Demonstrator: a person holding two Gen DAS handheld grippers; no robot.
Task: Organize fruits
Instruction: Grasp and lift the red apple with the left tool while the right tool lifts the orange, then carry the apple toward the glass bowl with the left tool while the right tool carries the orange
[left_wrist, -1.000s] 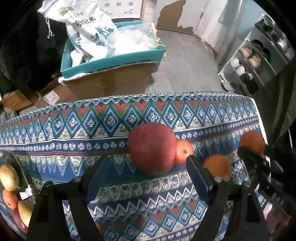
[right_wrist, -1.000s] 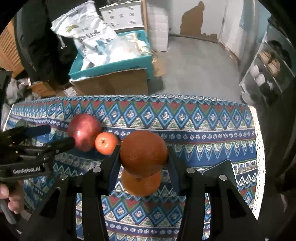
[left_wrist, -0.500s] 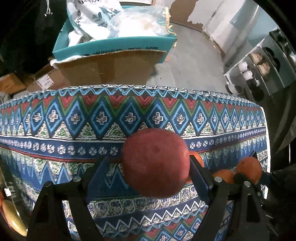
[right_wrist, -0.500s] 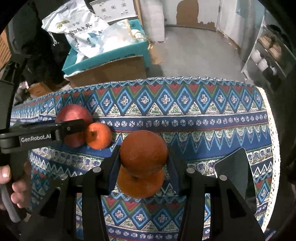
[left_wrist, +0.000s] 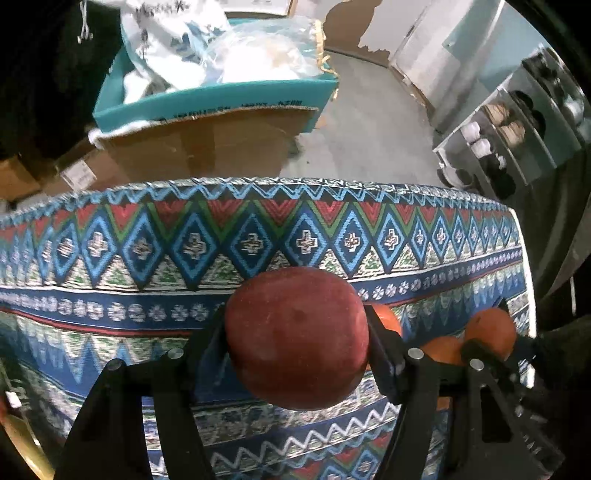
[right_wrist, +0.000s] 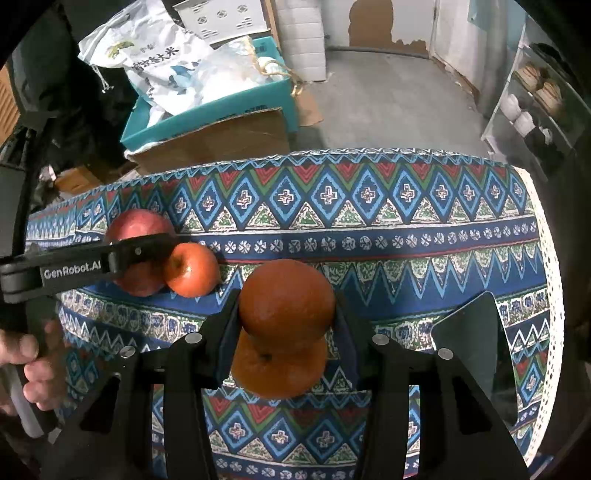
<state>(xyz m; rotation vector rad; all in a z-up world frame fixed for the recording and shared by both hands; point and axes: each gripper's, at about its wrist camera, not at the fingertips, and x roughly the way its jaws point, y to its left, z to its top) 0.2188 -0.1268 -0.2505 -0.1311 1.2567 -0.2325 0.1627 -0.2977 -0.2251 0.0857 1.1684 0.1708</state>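
Observation:
A big dark red apple (left_wrist: 297, 338) sits on the patterned tablecloth (left_wrist: 258, 236) between the fingers of my left gripper (left_wrist: 295, 326). Its jaws are closing, and both pads touch the apple's sides. From the right wrist view the same apple (right_wrist: 138, 225) shows behind a left finger (right_wrist: 110, 258), next to a small red-orange fruit (right_wrist: 192, 269). My right gripper (right_wrist: 286, 314) is shut on an orange (right_wrist: 286, 295), held just above a second orange (right_wrist: 279, 369) lying on the cloth. A person's hand (right_wrist: 29, 369) grips the left tool.
A teal and brown cardboard box (left_wrist: 221, 99) full of bags stands on the floor beyond the table's far edge. A grey shelf unit (left_wrist: 517, 122) is at the right. A dark flat panel (right_wrist: 469, 332) lies on the cloth near the right edge.
The left gripper came down over the red apple and its fingers drew in against its sides. The right gripper sank a little, still holding its orange.

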